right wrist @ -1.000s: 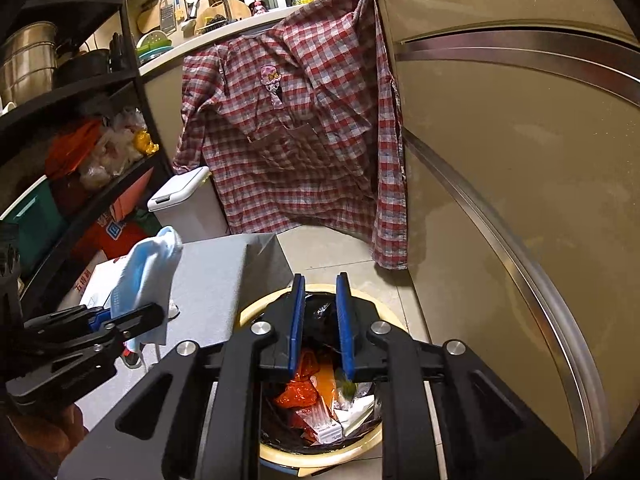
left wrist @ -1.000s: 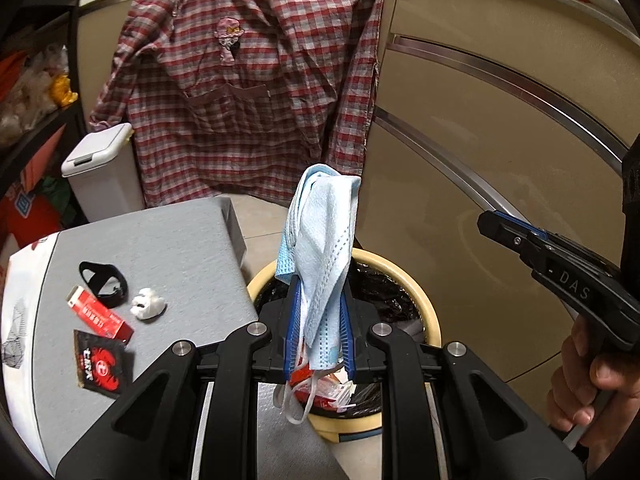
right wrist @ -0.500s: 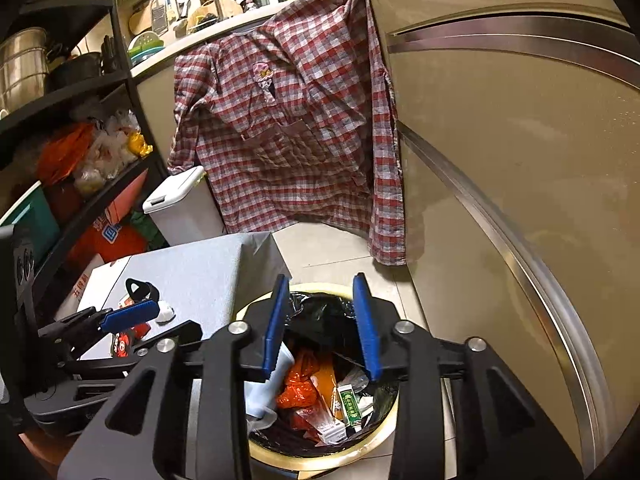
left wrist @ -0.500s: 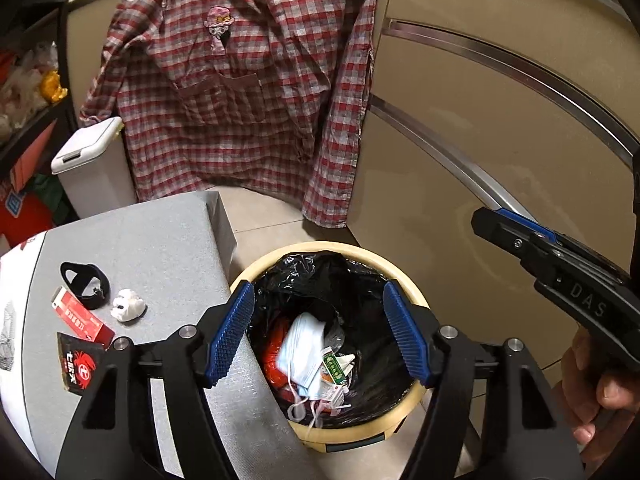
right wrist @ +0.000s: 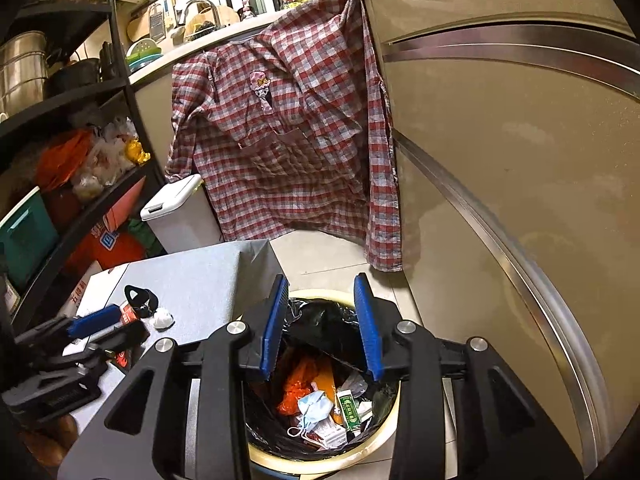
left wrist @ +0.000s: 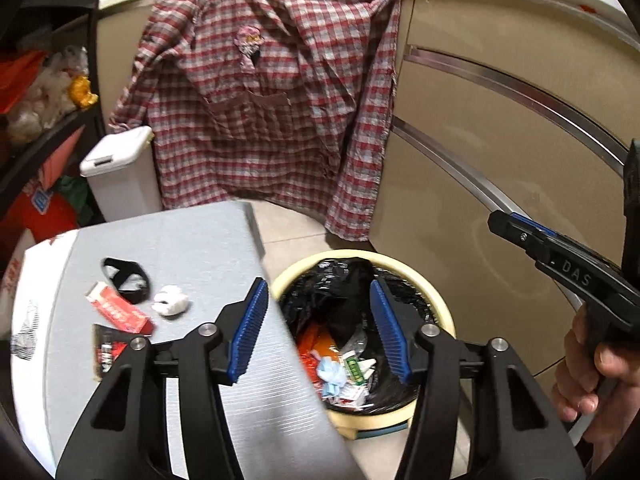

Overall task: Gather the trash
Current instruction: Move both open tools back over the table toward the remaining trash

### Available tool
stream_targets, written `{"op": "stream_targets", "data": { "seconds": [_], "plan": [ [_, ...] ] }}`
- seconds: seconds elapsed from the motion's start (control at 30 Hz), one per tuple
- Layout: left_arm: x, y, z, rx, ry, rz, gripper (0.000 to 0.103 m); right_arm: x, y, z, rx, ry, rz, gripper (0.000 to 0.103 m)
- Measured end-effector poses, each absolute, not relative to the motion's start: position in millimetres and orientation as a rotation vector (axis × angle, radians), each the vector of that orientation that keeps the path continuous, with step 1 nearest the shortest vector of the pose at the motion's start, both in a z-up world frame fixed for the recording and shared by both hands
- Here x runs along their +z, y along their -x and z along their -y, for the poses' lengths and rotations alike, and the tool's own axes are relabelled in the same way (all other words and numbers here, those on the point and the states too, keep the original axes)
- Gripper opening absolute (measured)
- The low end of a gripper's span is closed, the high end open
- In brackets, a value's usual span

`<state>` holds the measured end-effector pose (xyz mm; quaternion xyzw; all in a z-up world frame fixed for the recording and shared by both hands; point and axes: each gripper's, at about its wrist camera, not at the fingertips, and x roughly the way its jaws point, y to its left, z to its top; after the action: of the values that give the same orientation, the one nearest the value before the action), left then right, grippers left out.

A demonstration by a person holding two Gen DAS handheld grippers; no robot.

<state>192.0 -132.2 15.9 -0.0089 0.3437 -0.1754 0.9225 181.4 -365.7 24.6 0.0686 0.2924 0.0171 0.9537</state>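
The left gripper hangs with its blue pads spread wide, gripping nothing, above the edge of the grey table and the trash bin. The blue face mask lies down in the bin (among wrappers), below and between the fingers. The right gripper is likewise parted and empty over the bin.

A crumpled blue face mask lies inside the black-lined cream trash bin. On the grey tabletop, near its left edge, rest a black mask, red box, white wad and dark wrapper.
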Motion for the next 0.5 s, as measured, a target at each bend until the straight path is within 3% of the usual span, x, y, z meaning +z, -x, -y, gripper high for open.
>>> {"op": "stream_targets", "data": {
  "seconds": [0.23, 0.37, 0.5],
  "plan": [
    [39, -167, 60, -0.308, -0.023, -0.664, 0.051, 28, -174, 350, 0.055, -0.103, -0.582, 0.035],
    [47, -159, 12, -0.261, -0.034, -0.652, 0.044, 28, -171, 338, 0.083, -0.086, -0.590, 0.035],
    [42, -158, -34, -0.196, -0.032, -0.651, 0.038, 26, -169, 325, 0.127, -0.086, -0.599, 0.016]
  ]
}}
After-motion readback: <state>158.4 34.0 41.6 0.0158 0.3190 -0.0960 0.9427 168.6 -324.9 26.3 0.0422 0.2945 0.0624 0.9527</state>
